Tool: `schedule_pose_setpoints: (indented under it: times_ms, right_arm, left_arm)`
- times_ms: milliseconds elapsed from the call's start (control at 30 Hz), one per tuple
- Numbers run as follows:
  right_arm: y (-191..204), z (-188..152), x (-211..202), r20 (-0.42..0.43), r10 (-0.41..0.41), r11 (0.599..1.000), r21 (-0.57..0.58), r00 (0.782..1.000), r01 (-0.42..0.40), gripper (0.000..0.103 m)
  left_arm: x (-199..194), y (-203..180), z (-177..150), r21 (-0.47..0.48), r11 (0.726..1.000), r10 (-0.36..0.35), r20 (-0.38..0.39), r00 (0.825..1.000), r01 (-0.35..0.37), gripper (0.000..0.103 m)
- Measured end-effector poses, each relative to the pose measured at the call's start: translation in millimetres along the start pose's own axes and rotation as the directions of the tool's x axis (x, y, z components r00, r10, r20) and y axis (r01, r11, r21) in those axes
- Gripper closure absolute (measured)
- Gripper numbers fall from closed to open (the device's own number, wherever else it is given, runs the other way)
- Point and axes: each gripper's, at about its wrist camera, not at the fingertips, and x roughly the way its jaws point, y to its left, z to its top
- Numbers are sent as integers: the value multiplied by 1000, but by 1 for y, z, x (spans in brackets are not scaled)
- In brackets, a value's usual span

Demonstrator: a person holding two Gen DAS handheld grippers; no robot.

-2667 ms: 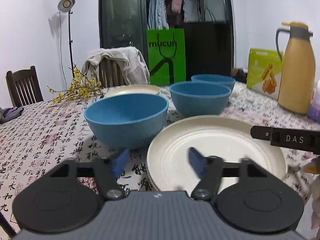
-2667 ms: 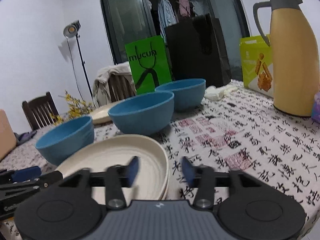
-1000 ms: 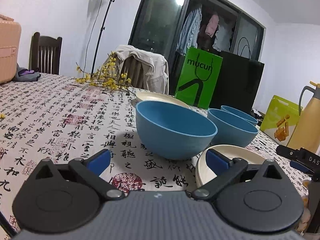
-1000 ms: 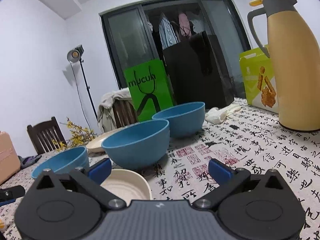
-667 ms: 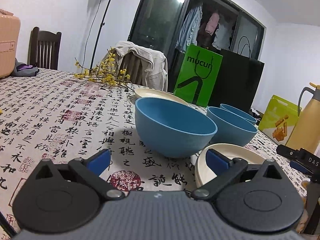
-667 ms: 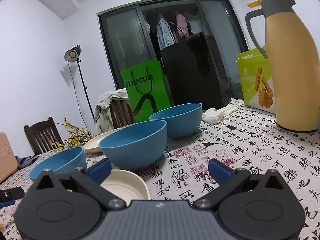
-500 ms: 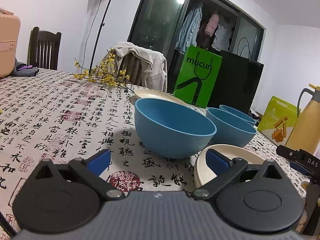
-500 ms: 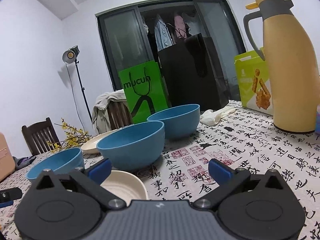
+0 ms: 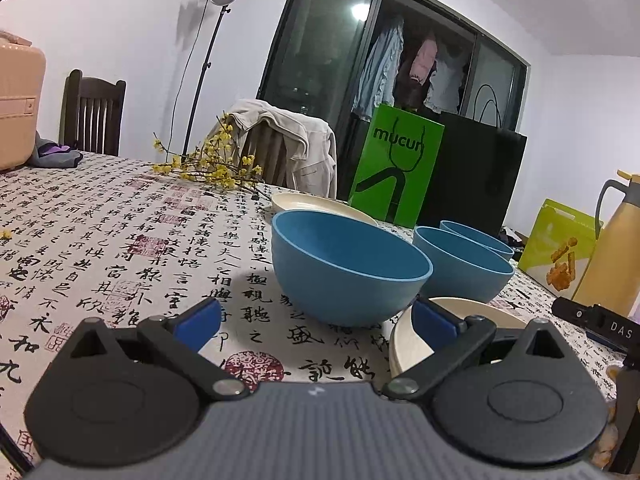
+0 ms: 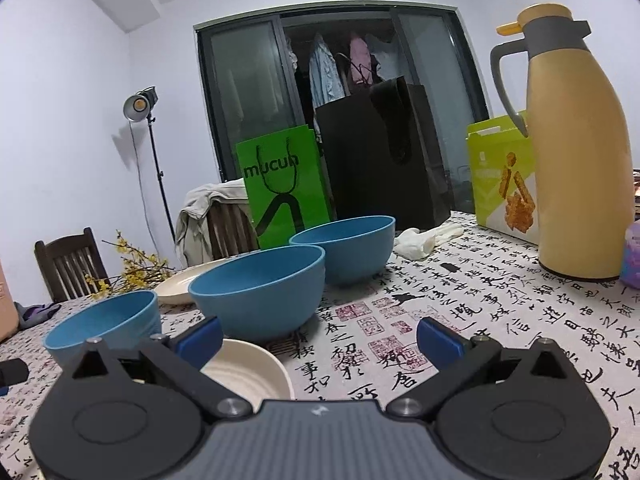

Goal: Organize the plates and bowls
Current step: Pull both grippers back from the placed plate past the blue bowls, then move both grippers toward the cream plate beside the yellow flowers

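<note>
Flanking blue bowls [image 10: 260, 292]: thermos [image 10: 576, 160], bags [image 10: 280, 188].

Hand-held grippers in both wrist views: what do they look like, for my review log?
Both look alike. The left hand-held gripper and right hand-held gripper each have a grey ribbed body, two black rounded housings, black linkage arms with silver pivot screws, and blue finger pads. The right one's black side bar, lettered "DAS", shows in the left view.

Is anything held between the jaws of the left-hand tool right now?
No, the left gripper has its jaws spread wide, with only tablecloth and the nearest blue bowl beyond them.
</note>
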Motion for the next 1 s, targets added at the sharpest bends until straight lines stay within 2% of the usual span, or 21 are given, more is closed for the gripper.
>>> schedule_pose_setpoints:
  times_ms: [300, 400, 500, 667, 833, 1000]
  right_arm:
    - [1, -2, -5, 32, -15, 1000, -13, 999, 15, 0]
    - [9, -2, -7, 37, -56, 997, -55, 998, 58, 0]
    - [17, -3, -8, 49, -64, 990, -120, 997, 70, 0]
    - [24, -3, -10, 60, -90, 983, -155, 994, 98, 0]
    - [35, 8, -10, -18, -5, 978, -208, 1000, 1, 0]
    - [53, 30, -7, -93, 45, 978, -197, 995, -63, 0]
  left_arm:
    - [-1, 2, 3, -13, 1000, 7, -4, 1000, -7, 0]
    - [-7, 2, 6, -15, 1000, -25, -25, 999, 25, 0]
    - [-15, 0, 10, -25, 996, -86, -62, 994, 84, 0]
    - [-31, -10, 25, -13, 992, -127, -58, 990, 127, 0]
    - [-32, -20, 51, 21, 990, -135, -76, 988, 137, 0]
    - [-18, -25, 76, 33, 988, -145, -115, 983, 150, 0]
